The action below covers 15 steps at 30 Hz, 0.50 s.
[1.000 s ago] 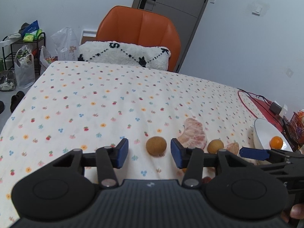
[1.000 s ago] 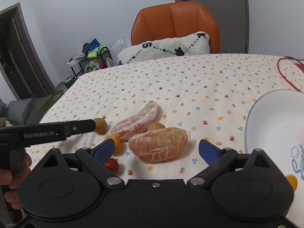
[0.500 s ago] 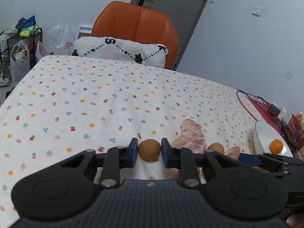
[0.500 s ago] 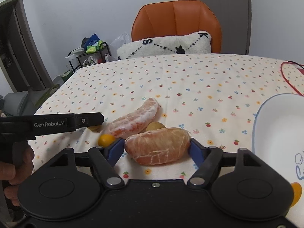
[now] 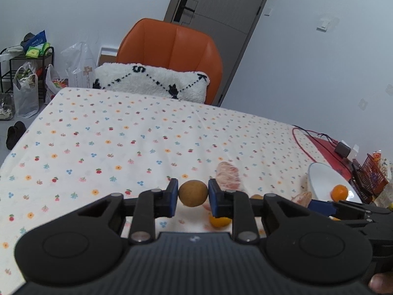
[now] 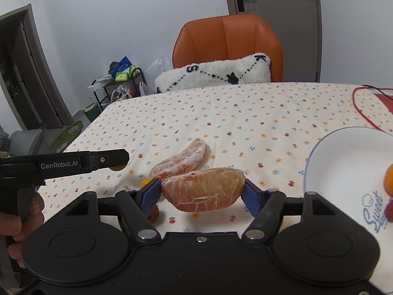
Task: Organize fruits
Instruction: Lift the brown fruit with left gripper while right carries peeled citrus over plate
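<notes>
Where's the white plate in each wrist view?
Left wrist: white plate at the right edge, a small orange fruit in it.
Right wrist: white plate fills the lower right, beside the pomelo segment.
Shared landmark: orange chair behind the table.

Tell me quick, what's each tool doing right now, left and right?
Left tool: closed on the small round brown fruit.
Right tool: closed on the peeled pomelo segment, lifted off the tablecloth.

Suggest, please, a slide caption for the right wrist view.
Right gripper clamps a peeled pomelo segment beside the white plate.
</notes>
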### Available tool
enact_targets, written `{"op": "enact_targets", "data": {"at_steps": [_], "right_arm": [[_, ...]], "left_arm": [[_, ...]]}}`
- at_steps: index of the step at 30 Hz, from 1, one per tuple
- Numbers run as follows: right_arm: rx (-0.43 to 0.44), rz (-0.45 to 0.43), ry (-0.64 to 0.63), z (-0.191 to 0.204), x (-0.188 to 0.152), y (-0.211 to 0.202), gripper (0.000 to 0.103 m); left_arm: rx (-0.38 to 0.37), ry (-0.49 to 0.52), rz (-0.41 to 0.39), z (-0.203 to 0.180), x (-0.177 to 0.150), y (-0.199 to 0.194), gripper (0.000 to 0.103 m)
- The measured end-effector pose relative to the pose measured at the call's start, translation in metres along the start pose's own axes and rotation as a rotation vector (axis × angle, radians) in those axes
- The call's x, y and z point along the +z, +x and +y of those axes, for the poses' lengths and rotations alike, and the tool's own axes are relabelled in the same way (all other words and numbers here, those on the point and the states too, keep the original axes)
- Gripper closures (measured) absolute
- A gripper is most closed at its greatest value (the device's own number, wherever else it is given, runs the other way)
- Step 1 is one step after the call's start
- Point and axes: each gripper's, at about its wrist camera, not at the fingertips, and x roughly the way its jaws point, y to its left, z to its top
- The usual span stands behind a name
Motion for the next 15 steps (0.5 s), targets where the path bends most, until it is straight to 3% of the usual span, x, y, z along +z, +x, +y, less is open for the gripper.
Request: {"op": "enact_targets", "data": {"at_steps": [10,15], "right_arm": [[-0.026,-0.063,0.013,-0.006,-0.004,-0.037,0.035],[-0.059,-0.135,-0.015,-0.015,0.001,-0.065,0.035]], "left_arm": [[-0.036,0.026,-0.049,-0.024,-0.002,-0.027,0.079],[-0.06,0.044,-0.089,-0.043,0.0,-0.039,0.079]]}}
